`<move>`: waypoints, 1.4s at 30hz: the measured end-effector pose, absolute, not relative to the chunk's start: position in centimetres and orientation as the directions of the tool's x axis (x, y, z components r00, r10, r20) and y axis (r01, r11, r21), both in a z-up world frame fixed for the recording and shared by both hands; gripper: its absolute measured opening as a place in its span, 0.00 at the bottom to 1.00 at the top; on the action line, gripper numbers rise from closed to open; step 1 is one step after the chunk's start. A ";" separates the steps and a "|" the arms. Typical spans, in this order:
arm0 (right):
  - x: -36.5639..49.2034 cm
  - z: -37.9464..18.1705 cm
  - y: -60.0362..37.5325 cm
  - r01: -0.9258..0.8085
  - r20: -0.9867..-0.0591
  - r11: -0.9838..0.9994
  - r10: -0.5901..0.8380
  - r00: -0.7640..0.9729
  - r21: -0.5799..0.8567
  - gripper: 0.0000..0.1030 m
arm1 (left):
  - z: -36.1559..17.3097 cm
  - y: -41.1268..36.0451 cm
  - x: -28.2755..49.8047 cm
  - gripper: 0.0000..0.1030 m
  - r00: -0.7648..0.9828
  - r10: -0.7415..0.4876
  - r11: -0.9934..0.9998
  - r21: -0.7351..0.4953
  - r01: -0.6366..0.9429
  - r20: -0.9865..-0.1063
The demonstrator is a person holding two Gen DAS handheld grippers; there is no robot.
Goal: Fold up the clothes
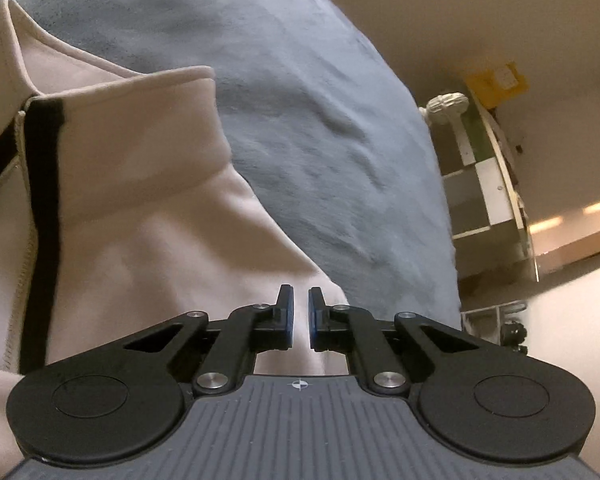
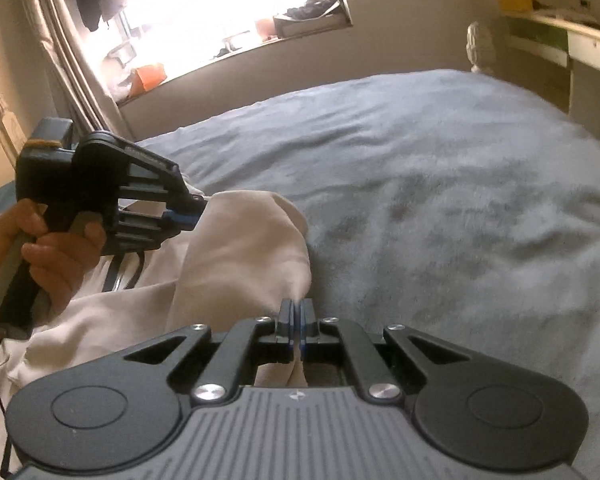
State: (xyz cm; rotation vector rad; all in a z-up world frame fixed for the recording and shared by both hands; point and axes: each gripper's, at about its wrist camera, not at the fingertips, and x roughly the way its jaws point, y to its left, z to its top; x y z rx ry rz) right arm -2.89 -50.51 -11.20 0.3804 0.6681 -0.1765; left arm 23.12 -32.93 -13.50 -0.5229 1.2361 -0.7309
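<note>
Both tongs (image 1: 299, 316) (image 2: 296, 330) are showing black linkage arms, silver screws, blue pads (image 1: 287, 316) and ribbed grey bodies.

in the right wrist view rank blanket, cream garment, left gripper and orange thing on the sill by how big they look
1. blanket
2. cream garment; nearer the camera, so its rank over the gripper is unsure
3. left gripper
4. orange thing; far off, smallest

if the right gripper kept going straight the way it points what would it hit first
Probably the cream garment itself: the right gripper is already shut on a fold of it, and bunched cloth rises just ahead of the tips. Beyond that lies the grey-blue blanket. Depth is hard to judge here.
</note>
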 end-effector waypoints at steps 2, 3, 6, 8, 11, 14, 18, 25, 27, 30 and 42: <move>-2.9 -11.1 -50.5 0.272 -0.629 0.919 -0.034 0.777 0.287 0.02 | -12.6 -33.2 23.4 0.08 0.175 -0.729 0.681 -0.678 0.276 -0.662; -2.8 -11.0 -50.3 0.267 -0.627 0.923 -0.038 0.778 0.276 0.02 | -11.9 -33.7 23.4 0.14 0.179 -0.720 0.687 -0.651 0.324 -0.671; -2.3 -10.8 -49.1 0.242 -0.632 0.951 -0.068 0.772 0.193 0.02 | -9.8 -36.2 23.5 0.35 0.126 -0.708 0.658 -0.585 0.473 -0.695; -1.9 -10.7 -48.1 0.221 -0.637 0.968 -0.094 0.765 0.123 0.02 | -8.6 -38.3 23.1 0.45 0.084 -0.688 0.628 -0.533 0.567 -0.721; -1.4 -10.7 -46.7 0.188 -0.641 0.982 -0.129 0.757 0.025 0.02 | -7.5 -41.8 22.0 0.64 0.056 -0.611 0.596 -0.412 0.689 -0.789; -1.1 -10.6 -45.7 0.159 -0.639 0.987 -0.143 0.756 -0.033 0.02 | -7.9 -44.8 20.8 0.60 0.095 -0.493 0.599 -0.258 0.758 -0.865; -1.2 -10.7 -45.4 0.148 -0.631 0.988 -0.138 0.763 -0.036 0.02 | -9.5 -46.2 20.5 0.16 0.121 -0.374 0.634 -0.159 0.757 -0.919; -2.2 -10.9 -47.7 0.226 -0.607 0.968 -0.116 0.787 0.108 0.02 | -9.8 -42.7 21.9 0.09 0.129 -0.563 0.719 -0.407 0.563 -0.816; -2.3 -11.1 -48.4 0.250 -0.605 0.957 -0.111 0.788 0.150 0.02 | -10.3 -41.3 22.5 0.03 0.157 -0.626 0.721 -0.491 0.489 -0.764; -2.4 -12.3 -49.8 0.295 -0.618 0.929 -0.099 0.780 0.223 0.02 | -11.3 -39.4 24.1 0.03 0.214 -0.652 0.744 -0.561 0.362 -0.727; -4.6 -17.0 -57.0 0.562 -0.644 0.586 -0.087 0.760 0.584 0.06 | -8.1 -31.4 26.1 0.16 0.244 -0.617 0.753 -0.472 0.458 -0.748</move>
